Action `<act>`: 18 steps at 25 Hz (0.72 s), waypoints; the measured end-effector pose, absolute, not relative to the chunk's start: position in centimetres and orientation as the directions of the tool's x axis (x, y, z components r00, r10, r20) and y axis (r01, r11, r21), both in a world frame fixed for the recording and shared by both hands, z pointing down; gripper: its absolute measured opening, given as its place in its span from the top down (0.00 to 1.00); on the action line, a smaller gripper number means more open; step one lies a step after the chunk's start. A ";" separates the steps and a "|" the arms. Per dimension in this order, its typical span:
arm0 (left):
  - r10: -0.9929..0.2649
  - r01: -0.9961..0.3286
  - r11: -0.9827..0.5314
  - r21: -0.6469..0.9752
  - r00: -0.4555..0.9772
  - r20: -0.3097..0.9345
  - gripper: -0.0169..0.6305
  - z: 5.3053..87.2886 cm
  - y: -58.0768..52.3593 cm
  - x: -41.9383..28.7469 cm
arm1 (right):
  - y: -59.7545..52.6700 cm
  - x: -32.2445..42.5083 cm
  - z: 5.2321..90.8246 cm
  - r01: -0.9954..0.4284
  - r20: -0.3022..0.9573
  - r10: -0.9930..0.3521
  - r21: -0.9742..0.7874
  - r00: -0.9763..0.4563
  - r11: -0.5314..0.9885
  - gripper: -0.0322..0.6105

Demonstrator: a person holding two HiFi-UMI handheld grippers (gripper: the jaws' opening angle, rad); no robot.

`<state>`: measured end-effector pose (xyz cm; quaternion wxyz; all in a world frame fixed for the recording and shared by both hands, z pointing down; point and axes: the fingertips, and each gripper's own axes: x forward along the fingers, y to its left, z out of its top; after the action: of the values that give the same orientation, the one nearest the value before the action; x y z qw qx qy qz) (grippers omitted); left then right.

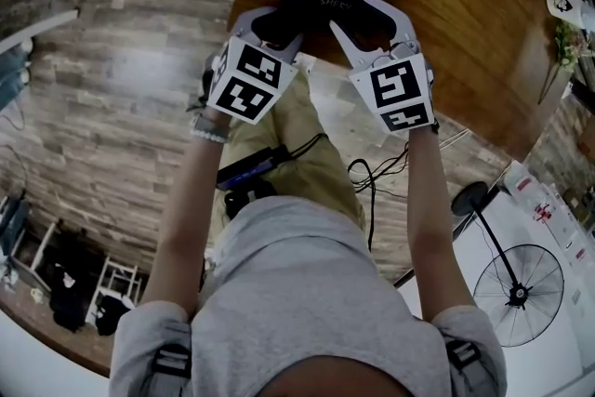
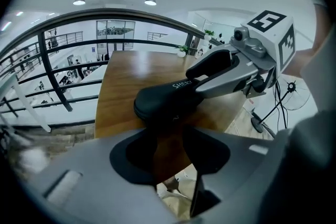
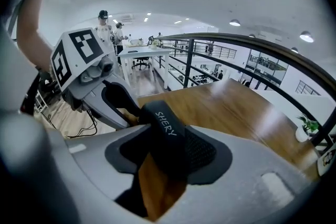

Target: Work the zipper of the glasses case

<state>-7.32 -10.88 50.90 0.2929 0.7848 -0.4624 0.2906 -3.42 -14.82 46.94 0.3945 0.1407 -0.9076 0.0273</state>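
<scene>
the glasses case [image 1: 321,5] [image 2: 168,99] [image 3: 165,134] is a black, rounded, oblong shell with a matte skin and pale lettering along its top. it lies on the worktop [image 1: 418,33] [image 2: 121,86] [image 3: 236,107] close to the near edge, towards the near left corner, with its length along that edge.

the right hand-held gripper [image 1: 358,14] [image 3: 168,149] pinches one end of the case. in its own view the case fills the space between the two dark pads, one of which shows a fine mesh texture. the left hand-held gripper [image 1: 270,21] [image 2: 169,136] is at the other end. its jaws stand spread with a narrow gap, bare wood shows through that gap, and the case's rounded end sits just past the tips, not between the pads.

both tools have smooth grey plastic bodies with curved black-lined fingers, and each carries a white cube [image 1: 246,79] printed with black square markers.

the worktop is glossy, warm brown wood with a long straight grain and a rounded corner. below it the floor [image 1: 121,88] is laid in mottled grey-brown planks. a dark metal railing [image 2: 52,71] curves behind the worktop, and a black standing fan [image 1: 518,284] stands off to the person's right.
</scene>
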 end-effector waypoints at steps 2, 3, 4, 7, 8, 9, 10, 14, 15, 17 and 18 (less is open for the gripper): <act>-0.546 -0.895 -0.401 0.198 0.407 0.733 0.73 51.0 -10.8 -7.2 | -14.8 -3.5 46.8 -0.275 0.724 -0.230 0.058 -0.651 0.960 0.64; -0.546 -0.896 -0.396 0.200 0.405 0.734 0.73 51.0 -10.8 -7.1 | -14.8 -3.5 46.8 -0.274 0.724 -0.229 0.057 -0.651 0.960 0.64; -0.548 -0.899 -0.390 0.200 0.401 0.734 0.73 51.0 -10.9 -7.1 | -14.8 -3.5 46.8 -0.273 0.723 -0.228 0.056 -0.652 0.960 0.64; -0.550 -0.908 -0.370 0.196 0.384 0.741 0.78 51.1 -10.9 -7.2 | -14.6 -3.6 46.7 -0.272 0.721 -0.231 0.061 -0.654 0.960 0.64; -0.548 -0.909 -0.370 0.192 0.381 0.745 0.84 51.1 -10.9 -7.3 | -14.5 -3.6 46.7 -0.271 0.720 -0.233 0.065 -0.654 0.961 0.64; -0.546 -0.909 -0.373 0.188 0.379 0.748 0.89 51.1 -10.9 -7.2 | -14.5 -3.6 46.7 -0.269 0.720 -0.234 0.068 -0.653 0.961 0.64; -0.545 -0.908 -0.378 0.182 0.377 0.749 0.90 51.1 -11.0 -7.1 | -14.4 -3.7 46.7 -0.268 0.719 -0.236 0.071 -0.653 0.961 0.64; -0.532 -0.899 -0.410 0.155 0.374 0.759 0.94 51.0 -10.9 -6.6 | -14.3 -3.8 46.7 -0.262 0.719 -0.239 0.082 -0.652 0.962 0.64; -0.529 -0.896 -0.418 0.150 0.374 0.762 0.94 51.0 -10.8 -6.5 | -14.2 -3.7 46.7 -0.259 0.719 -0.241 0.087 -0.652 0.962 0.64; -0.531 -0.896 -0.420 0.145 0.372 0.761 0.94 51.1 -10.6 -6.6 | -14.2 -3.7 46.7 -0.255 0.720 -0.247 0.101 -0.649 0.962 0.64; -0.535 -0.898 -0.416 0.146 0.371 0.759 0.94 51.1 -10.5 -6.7 | -14.2 -3.6 46.7 -0.254 0.721 -0.250 0.106 -0.646 0.961 0.64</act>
<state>-6.71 -10.54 51.11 0.2834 0.7780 -0.4603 0.3202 -3.62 -14.20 46.75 0.3969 0.1389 -0.9073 0.0023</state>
